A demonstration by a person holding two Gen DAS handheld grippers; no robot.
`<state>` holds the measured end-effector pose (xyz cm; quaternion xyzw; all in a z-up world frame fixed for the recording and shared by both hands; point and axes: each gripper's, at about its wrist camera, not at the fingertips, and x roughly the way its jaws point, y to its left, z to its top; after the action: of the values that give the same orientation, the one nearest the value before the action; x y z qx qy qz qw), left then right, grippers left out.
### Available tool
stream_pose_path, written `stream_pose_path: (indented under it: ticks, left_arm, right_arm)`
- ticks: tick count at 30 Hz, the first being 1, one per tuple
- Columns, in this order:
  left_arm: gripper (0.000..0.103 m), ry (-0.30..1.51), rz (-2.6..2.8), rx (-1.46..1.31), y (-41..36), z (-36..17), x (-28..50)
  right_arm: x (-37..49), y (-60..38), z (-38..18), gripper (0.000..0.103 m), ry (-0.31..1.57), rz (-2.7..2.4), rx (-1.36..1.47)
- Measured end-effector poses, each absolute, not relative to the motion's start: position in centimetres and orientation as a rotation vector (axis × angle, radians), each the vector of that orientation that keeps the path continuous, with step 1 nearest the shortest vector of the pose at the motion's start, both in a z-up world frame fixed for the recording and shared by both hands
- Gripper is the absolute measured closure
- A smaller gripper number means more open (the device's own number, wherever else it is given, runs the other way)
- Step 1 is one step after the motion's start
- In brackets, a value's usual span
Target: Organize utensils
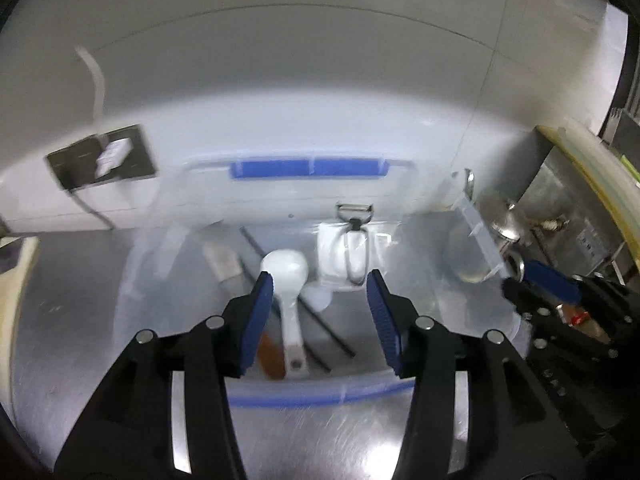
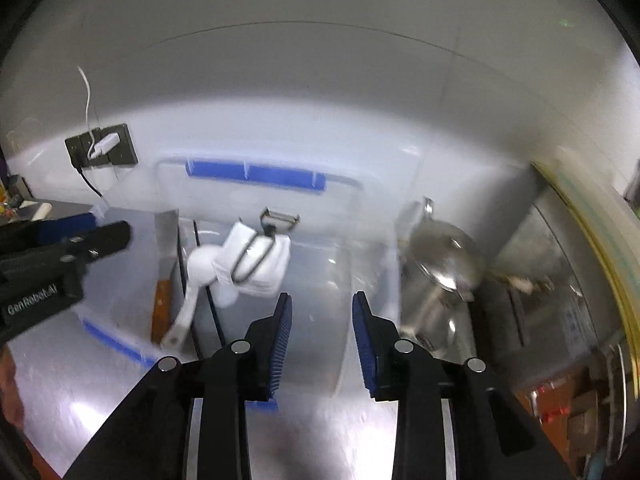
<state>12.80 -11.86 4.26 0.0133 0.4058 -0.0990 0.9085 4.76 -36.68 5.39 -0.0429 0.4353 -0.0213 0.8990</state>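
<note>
A clear plastic bin with blue handles point(image 1: 304, 168) point(image 2: 256, 174) stands on the steel counter. In it lie a white spoon point(image 1: 286, 280) point(image 2: 192, 280), a metal peeler point(image 1: 356, 236) point(image 2: 264, 240) on a white packet, black chopsticks point(image 1: 320, 320) and a wooden-handled spatula point(image 2: 162, 280). My left gripper point(image 1: 320, 292) is open and empty over the bin's near edge, above the spoon. My right gripper point(image 2: 322, 312) is open and empty at the bin's right part. A steel ladle point(image 2: 440, 260) point(image 1: 500, 216) lies just right of the bin.
A white wall with a black socket panel point(image 1: 104, 158) point(image 2: 102, 146) and plugged cable stands behind the bin. A steel appliance with a yellowish rim point(image 2: 580, 248) point(image 1: 592, 176) stands at the right. The left gripper shows at the left of the right wrist view point(image 2: 60, 248).
</note>
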Motion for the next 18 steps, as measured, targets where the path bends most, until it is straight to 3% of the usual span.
stream_pose_path:
  ticks: [1, 5, 7, 10, 12, 18]
  left_arm:
    - [0.052, 0.831, -0.178, 0.034, -11.7, 4.3, 11.8]
    - [0.038, 0.818, -0.122, 0.039, -10.9, 3.9, 9.1]
    - [0.032, 0.814, -0.1, 0.034, -10.3, 3.7, 7.7]
    - [0.024, 0.82, -0.076, 0.037, -9.6, 3.2, 6.4]
    - [0.011, 0.82, -0.058, 0.029, -8.9, 3.0, 5.7]
    - [0.008, 0.833, -0.016, 0.063, -8.0, 2.3, 4.6]
  right_arm:
    - [3.9, -36.6, 5.2, 0.054, 0.899, -0.055, -0.094]
    - [1.5, -36.2, 4.7, 0.041, 0.899, -0.066, -0.105]
    - [0.5, -36.1, 4.4, 0.028, 0.897, -0.071, -0.096]
    - [-0.3, -35.7, 3.8, 0.021, 0.906, -0.069, -0.087]
    - [-1.1, -35.4, 3.7, 0.011, 0.908, -0.068, -0.076]
    - [-2.1, -34.6, 3.5, 0.005, 0.894, -0.054, -0.046]
